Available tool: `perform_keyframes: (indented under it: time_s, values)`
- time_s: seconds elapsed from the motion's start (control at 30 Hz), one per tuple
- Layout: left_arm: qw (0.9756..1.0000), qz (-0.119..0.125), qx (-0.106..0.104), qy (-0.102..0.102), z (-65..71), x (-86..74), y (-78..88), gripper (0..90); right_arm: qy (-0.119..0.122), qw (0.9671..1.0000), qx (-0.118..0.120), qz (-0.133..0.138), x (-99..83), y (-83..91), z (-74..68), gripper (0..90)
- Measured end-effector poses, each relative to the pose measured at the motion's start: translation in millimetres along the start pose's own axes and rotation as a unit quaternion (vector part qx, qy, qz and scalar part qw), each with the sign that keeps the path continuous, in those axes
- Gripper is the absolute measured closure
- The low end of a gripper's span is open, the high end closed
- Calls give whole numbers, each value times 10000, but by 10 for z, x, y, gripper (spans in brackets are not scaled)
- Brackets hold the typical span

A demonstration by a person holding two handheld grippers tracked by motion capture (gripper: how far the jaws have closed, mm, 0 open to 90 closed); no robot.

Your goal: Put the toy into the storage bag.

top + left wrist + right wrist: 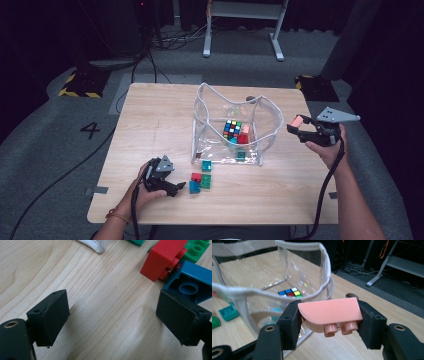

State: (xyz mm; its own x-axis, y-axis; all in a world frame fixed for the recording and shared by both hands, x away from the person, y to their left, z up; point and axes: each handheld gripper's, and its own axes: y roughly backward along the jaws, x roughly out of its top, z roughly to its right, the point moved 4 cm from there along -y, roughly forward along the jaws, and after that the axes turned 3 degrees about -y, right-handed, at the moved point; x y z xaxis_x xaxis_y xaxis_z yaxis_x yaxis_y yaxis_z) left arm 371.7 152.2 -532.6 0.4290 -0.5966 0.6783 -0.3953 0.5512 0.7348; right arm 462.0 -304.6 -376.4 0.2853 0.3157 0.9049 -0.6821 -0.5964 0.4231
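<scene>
Lab: floor cables (165, 42), hazard tape (75, 93)

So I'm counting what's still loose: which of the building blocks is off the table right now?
The pink block, with one rounded edge. The right gripper holds it clamped beside the clear bag, while the red, blue and green ones lie on the table.

Black two-jaw left gripper (176, 188) and right gripper (291, 128), grey triangular top plates, black trailing cables; possibly a gold bracelet (116, 215)

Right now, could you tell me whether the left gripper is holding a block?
No, the left gripper is open over bare table, with the blue block just beyond one jaw.
</scene>
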Motion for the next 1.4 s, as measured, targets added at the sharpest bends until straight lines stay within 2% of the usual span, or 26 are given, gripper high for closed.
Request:
perform_keyframes:
  time_s: [0.2, 0.33, 0.47, 0.6, 0.7, 0.9, 1.03, 1.13, 1.17, 1.23, 1.27, 1.33, 1.4]
  values:
    - [10000, 0, 0, 0, 0, 0, 0, 116, 75, 10000, -40, 13, 205, -31, 29, 420]
    - [10000, 0, 0, 1, 0, 0, 0, 116, 18, 10000, -15, 73, 340, -47, 65, 419]
    - [10000, 0, 0, 0, 0, 0, 0, 116, 113, 9999, 15, 113, 501, -90, 83, 420]
    - [10000, 0, 1, -1, 0, 0, 0, 116, 242, 9996, 101, 44, 667, -141, 16, 420]
    - [10000, 0, 2, -2, 0, 0, 0, 116, 362, 9989, 276, 89, 770, -198, -55, 420]
    - [10000, -1, 1, -1, 0, 0, 0, 116, 511, 9968, 605, -101, 882, -385, -261, 420]
    - [10000, -1, 2, -2, 0, 0, 0, 116, 768, 9930, 838, -320, 914, -567, -394, 420]
    - [10000, 0, 0, -1, 0, 0, 0, 117, 1043, 9876, 1036, -542, 922, -719, -511, 420]
    - [10000, 0, 1, 1, 0, 0, 0, 116, 1152, 9850, 1128, -612, 922, -766, -549, 419]
    - [10000, 0, 1, 1, 0, 0, 0, 116, 1312, 9807, 1172, -856, 912, -844, -610, 420]
    - [10000, 0, 1, -1, 0, 0, 0, 117, 1405, 9769, 1254, -1010, 903, -909, -655, 420]
    - [10000, 1, 2, 1, 0, 0, 0, 117, 1480, 9735, 1312, -1144, 896, -966, -691, 420]
    - [10000, 1, 1, 1, 0, 0, 0, 117, 1628, 9672, 1366, -1391, 873, -1043, -723, 420]
